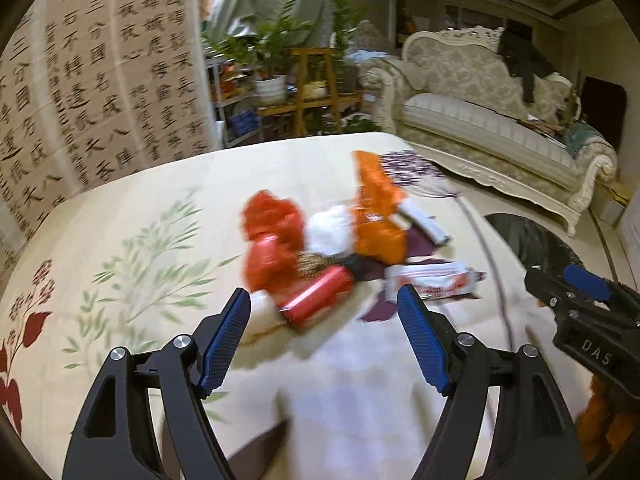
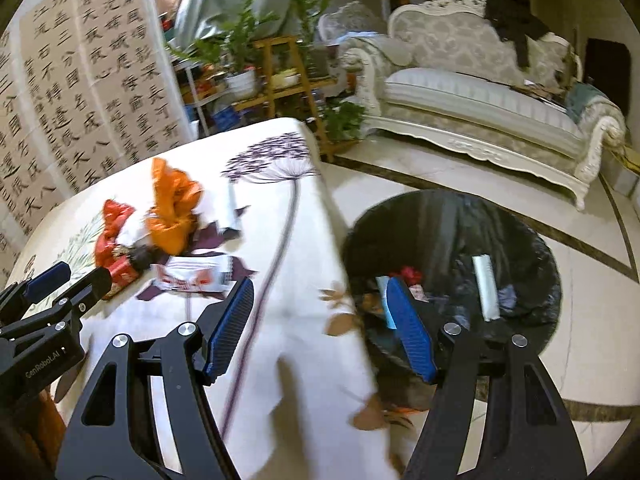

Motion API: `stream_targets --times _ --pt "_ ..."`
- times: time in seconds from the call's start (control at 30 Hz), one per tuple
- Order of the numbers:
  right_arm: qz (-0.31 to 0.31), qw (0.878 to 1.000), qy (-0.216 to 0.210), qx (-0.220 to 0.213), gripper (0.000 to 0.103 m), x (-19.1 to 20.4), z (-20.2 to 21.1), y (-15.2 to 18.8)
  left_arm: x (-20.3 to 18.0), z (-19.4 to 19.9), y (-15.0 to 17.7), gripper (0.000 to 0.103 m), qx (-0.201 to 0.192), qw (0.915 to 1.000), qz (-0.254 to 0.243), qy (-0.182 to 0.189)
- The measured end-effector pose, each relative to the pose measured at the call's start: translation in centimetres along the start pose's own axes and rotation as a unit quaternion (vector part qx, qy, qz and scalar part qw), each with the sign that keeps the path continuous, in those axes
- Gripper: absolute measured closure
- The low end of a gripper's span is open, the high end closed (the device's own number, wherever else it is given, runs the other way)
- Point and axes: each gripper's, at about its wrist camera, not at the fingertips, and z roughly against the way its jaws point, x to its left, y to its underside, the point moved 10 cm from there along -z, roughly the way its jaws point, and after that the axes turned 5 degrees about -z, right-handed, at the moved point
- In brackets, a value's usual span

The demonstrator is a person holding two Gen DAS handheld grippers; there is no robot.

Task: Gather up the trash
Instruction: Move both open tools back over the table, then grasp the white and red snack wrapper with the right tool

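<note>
Ahead of the left gripper [image 1: 324, 304], on a table under a cream floral tablecloth [image 1: 132, 208], lies a heap of trash: a red crumpled wrapper [image 1: 272, 220], a red can-like cylinder [image 1: 316, 296] on its side just beyond the blue pads, an orange plastic bag [image 1: 376, 216] standing up behind them, something white [image 1: 330, 230] between the red and the orange, and a white-and-red snack packet [image 1: 432, 278] lying flat just past the right-hand fingertip. Both of that gripper's fingers are spread with nothing between the pads; they touch none of the rubbish. Off to its right, the right gripper [image 2: 320, 308] hovers at the table's edge, its jaws likewise apart and empty, one finger over the cloth and the other over a round bin lined with a black bag [image 2: 520, 248], which stands on the tiled floor just beside the table. Down inside the bin lie a pale tube-like wrapper [image 2: 486, 288], a bit of red [image 2: 408, 274] and other scraps too blurred to name. From the right gripper's side the same heap sits ahead and to its left, the orange bag [image 2: 174, 208] tallest, the snack packet [image 2: 192, 274] nearest. Beyond the table stand a wooden plant stand [image 2: 280, 80] with potted greenery, a calligraphy screen [image 1: 80, 80] and an ornate white sofa [image 2: 480, 100]. Both views are smeared with motion blur.
</note>
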Motion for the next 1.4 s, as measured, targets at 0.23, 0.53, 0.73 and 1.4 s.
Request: stream_targets --times 0.23,0.53,0.73,1.4 --pt "0.020 1.000 0.002 0.016 0.036 2.1 -2.2 -1.1 3.3 0.1 1.0 0.030 0.007 0.9996 0.022 -0.018" --pt "0.036 0.998 0.030 0.048 0.036 3.0 -5.3 -1.7 4.7 -0.2 1.6 0.030 0.015 0.9991 0.034 -0.019" --pt "0.056 0.995 0.042 0.065 0.036 3.4 -5.1 -0.4 4.9 -0.3 2.1 0.030 0.020 0.9990 0.038 -0.013" --pt "0.063 0.995 0.012 0.082 0.036 5.3 -0.8 3.2 7.5 0.8 4.0 0.030 0.025 0.9975 0.063 -0.020"
